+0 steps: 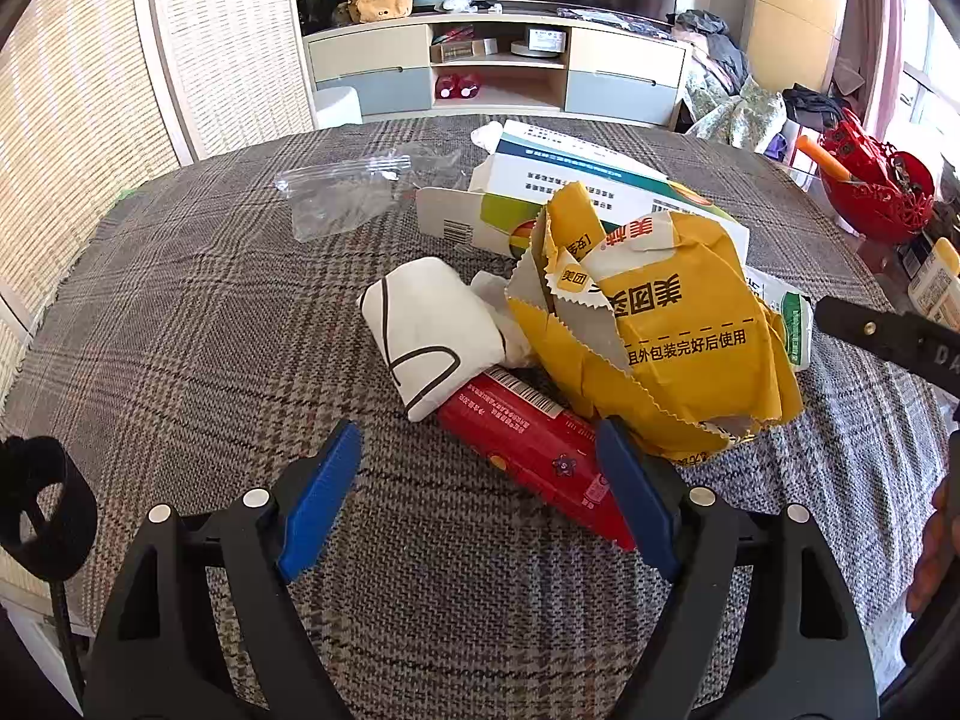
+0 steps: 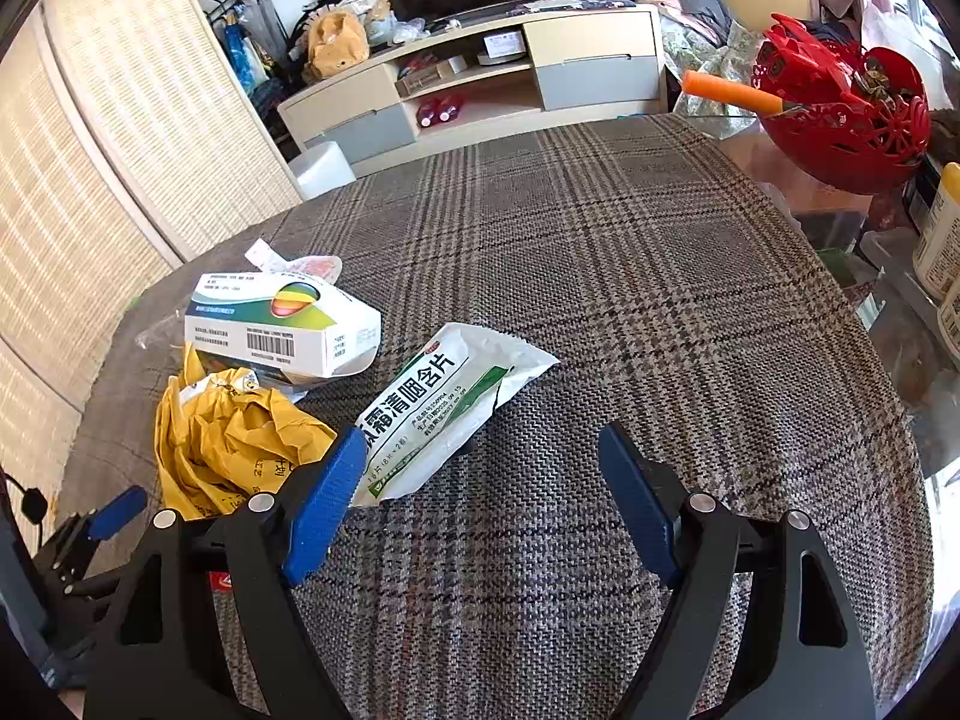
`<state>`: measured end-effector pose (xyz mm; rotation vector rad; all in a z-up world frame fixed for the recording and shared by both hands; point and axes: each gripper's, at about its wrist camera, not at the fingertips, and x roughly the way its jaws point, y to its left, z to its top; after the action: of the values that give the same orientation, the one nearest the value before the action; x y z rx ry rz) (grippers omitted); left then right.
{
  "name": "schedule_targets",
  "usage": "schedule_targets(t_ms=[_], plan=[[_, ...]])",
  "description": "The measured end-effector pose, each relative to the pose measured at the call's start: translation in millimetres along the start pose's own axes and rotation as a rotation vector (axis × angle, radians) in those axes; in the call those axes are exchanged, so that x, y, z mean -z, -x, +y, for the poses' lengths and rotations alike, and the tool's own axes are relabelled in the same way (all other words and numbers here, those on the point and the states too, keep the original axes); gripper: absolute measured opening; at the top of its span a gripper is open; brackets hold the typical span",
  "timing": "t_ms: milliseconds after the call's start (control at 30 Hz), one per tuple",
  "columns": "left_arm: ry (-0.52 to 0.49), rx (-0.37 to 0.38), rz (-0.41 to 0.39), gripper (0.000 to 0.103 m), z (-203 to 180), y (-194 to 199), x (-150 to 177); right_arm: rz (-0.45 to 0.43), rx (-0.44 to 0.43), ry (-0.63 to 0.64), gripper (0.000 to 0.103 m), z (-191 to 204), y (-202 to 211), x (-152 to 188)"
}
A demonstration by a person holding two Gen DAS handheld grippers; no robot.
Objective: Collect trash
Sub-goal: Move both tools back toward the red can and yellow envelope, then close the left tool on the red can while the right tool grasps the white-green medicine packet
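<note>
A heap of trash lies on the plaid-covered table (image 1: 180, 330): a crumpled yellow bag (image 1: 660, 330), a white paper wrap (image 1: 432, 330), a red packet (image 1: 528, 438), a white medicine box (image 1: 576, 192) and a clear plastic bag (image 1: 342, 192). My left gripper (image 1: 480, 429) is open just above the cloth. The red packet's near end lies between its fingers, close to the right pad (image 1: 630, 480). My right gripper (image 2: 480, 432) is open too, and a white-and-green packet (image 2: 432, 408) lies by its left pad (image 2: 327, 498). The yellow bag (image 2: 234, 450) and box (image 2: 282, 324) sit to its left.
A red openwork basket (image 2: 840, 108) holding an orange stick stands at the table's far right, with pale bottles (image 2: 942, 240) nearer along that edge. A TV cabinet (image 1: 498, 66) stands beyond the table. Bare cloth (image 2: 660, 300) stretches ahead of the right gripper.
</note>
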<state>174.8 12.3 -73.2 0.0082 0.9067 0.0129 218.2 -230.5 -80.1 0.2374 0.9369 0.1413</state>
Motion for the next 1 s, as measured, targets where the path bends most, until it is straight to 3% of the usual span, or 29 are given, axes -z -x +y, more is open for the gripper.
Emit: schedule_targets(t_ms=[67, 300, 467, 667, 1000], plan=[[0.005, 0.003, 0.000, 0.077, -2, -3, -2, 0.010, -0.016, -0.005, 0.069, 1, -6, 0], [-0.003, 0.011, 0.029, 0.076, -16, -14, -6, 0.032, -0.045, 0.002, 0.054, 10, -23, 0], [-0.012, 0.008, 0.035, 0.077, -17, -24, -5, 0.030, -0.053, -0.005, 0.027, 8, -30, -1], [-0.031, 0.016, 0.044, 0.070, -17, -18, 2, 0.039, -0.047, 0.024, 0.016, 2, -25, -2], [-0.043, 0.045, 0.071, 0.069, -7, -6, 23, 0.038, -0.007, 0.077, 0.011, -4, 24, 14]])
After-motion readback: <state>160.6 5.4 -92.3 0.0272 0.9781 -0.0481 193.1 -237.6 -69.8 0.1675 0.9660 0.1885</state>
